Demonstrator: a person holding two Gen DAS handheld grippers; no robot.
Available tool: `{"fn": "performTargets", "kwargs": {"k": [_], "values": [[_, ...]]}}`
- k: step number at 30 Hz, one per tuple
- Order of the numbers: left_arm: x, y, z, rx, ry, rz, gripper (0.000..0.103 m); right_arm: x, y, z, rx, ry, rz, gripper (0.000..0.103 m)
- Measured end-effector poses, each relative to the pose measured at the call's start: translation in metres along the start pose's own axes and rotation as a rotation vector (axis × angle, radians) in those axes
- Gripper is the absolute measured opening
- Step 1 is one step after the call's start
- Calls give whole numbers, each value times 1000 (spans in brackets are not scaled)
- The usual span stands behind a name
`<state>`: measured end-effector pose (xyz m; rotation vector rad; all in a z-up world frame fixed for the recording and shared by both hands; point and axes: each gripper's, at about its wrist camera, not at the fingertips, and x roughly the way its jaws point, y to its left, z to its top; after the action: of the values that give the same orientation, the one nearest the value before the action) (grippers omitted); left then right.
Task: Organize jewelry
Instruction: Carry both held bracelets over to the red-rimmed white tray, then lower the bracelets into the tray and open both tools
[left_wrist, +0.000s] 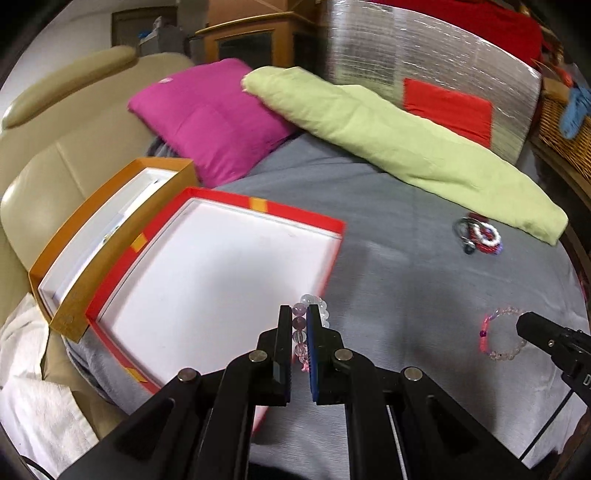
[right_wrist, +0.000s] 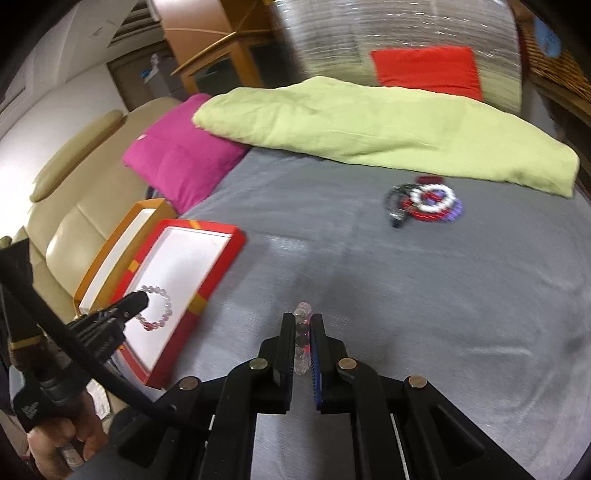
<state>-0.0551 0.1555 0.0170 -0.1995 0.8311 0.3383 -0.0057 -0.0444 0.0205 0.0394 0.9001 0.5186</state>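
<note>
A: Left gripper (left_wrist: 299, 317) clamps a clear bracelet (left_wrist: 300, 328) over the red box's (left_wrist: 258, 206) near right edge.
B: Right gripper (right_wrist: 303, 325)?
A: Clamps a pink bracelet (right_wrist: 301, 354) above the grey blanket (right_wrist: 406, 295). Bead pile (right_wrist: 428, 203) lies far right.

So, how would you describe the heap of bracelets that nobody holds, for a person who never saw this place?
Look at the grey bedcover, near the lower edge of the green blanket. The bracelet heap lies there: white, red and purple beads tangled together, unlike the pale single bracelets elsewhere.
</note>
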Motion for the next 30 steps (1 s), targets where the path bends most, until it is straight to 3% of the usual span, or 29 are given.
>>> {"fn": "performTargets", "kwargs": {"k": [14,23,30], "values": [[38,99,8,-168,50,74,7,41,93,35,-118,29,81,8],[69,140,6,-220,103,99,7,115,153,45,-163,131,179,8],[95,158,8,-239,138,116,7,163,167,42,-171,203,192,8]]}}
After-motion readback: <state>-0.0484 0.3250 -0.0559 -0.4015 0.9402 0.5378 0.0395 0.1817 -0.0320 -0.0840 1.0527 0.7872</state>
